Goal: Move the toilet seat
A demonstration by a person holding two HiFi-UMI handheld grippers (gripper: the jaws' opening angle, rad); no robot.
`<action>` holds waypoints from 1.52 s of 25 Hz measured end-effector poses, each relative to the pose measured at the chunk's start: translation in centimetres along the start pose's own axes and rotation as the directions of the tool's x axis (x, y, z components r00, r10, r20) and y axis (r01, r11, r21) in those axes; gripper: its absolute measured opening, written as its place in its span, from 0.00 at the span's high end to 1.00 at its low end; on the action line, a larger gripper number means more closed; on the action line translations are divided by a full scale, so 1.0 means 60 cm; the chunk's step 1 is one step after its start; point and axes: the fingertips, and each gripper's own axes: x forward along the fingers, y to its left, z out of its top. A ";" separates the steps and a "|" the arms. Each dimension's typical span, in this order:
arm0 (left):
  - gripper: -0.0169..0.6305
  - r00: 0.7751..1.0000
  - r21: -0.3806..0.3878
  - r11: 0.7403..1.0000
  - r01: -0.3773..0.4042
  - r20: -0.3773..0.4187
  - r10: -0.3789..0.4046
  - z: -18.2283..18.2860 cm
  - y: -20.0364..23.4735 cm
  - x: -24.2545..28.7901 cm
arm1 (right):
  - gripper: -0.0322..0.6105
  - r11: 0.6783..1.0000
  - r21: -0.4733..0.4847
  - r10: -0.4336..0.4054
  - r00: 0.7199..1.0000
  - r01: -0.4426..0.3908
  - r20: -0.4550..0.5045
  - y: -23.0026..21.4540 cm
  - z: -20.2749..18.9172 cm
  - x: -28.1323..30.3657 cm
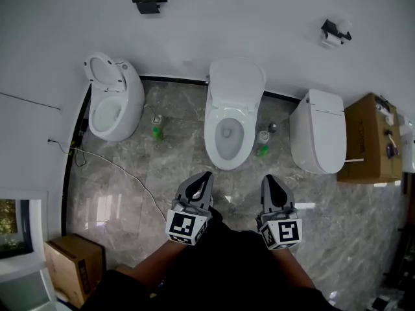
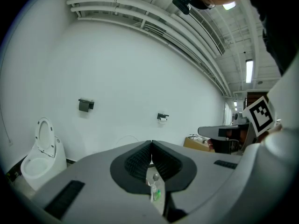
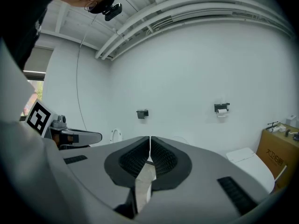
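Jaws first: both pairs are pressed together with nothing between them. Your left gripper [image 1: 206, 175] and right gripper [image 1: 269, 180] hang side by side over the marble floor [image 1: 175, 167]. Their tips point at the middle toilet [image 1: 228, 162], near its front edge but not touching it. The toilet seat [image 1: 229, 111] lies flat on that bowl, and its lid [image 1: 237, 81] stands up against the white wall [image 1: 259, 18].

Further out, the left toilet [image 1: 126, 109] has its seat and lid tipped up, and the right toilet [image 1: 318, 131] is closed, right beside a cardboard box [image 1: 368, 138]. There's a green bottle [image 1: 157, 133] on the floor between the left and middle toilets, and another bottle [image 1: 262, 150] on the middle toilet's other side. A thin cable [image 1: 123, 170] runs across the floor on your left.
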 end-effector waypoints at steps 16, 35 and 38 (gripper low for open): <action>0.95 0.996 -0.094 0.995 -0.035 -0.081 0.028 -0.057 0.142 0.096 | 0.90 0.992 -0.108 -0.076 0.992 0.064 -0.102 -0.060 -0.032 0.121; 0.95 0.966 -0.095 0.984 -0.152 -0.224 0.128 -0.138 0.170 0.308 | 0.90 0.989 -0.003 0.140 0.941 -0.148 -0.307 -0.218 -0.190 0.330; 0.95 0.951 -0.112 0.974 -0.198 -0.262 0.163 -0.182 0.184 0.334 | 0.90 0.978 0.030 0.201 0.905 -0.205 -0.375 -0.238 -0.260 0.361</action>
